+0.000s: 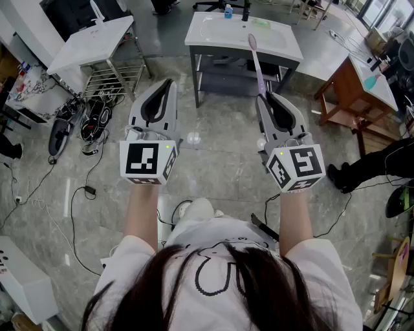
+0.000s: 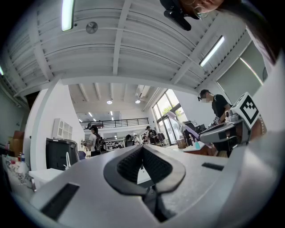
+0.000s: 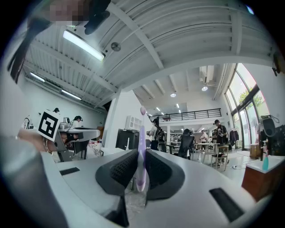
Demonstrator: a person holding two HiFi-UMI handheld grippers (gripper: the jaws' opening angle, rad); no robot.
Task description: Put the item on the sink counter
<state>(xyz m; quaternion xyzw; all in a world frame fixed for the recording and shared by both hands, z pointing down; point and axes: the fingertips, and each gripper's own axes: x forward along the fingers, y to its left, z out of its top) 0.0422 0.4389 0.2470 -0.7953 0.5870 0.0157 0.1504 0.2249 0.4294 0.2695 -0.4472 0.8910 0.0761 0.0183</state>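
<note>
A lilac toothbrush (image 1: 257,64) sticks forward out of my right gripper (image 1: 264,98), which is shut on its handle. In the right gripper view the toothbrush (image 3: 141,147) stands upright between the dark pads of the right gripper (image 3: 140,171). The white sink counter (image 1: 213,40) stands ahead of both grippers, across a stretch of floor. My left gripper (image 1: 169,83) is held level beside the right one, shut and with nothing in it. In the left gripper view the left gripper (image 2: 142,151) has its pads meeting at the tips.
A blue bottle (image 1: 228,10) and a green item (image 1: 261,23) sit on the sink counter. A second white washstand (image 1: 90,42) is at the left with shoes (image 1: 90,119) beside it. A wooden table (image 1: 362,84) and a person's leg (image 1: 362,168) are at the right. Cables lie on the floor.
</note>
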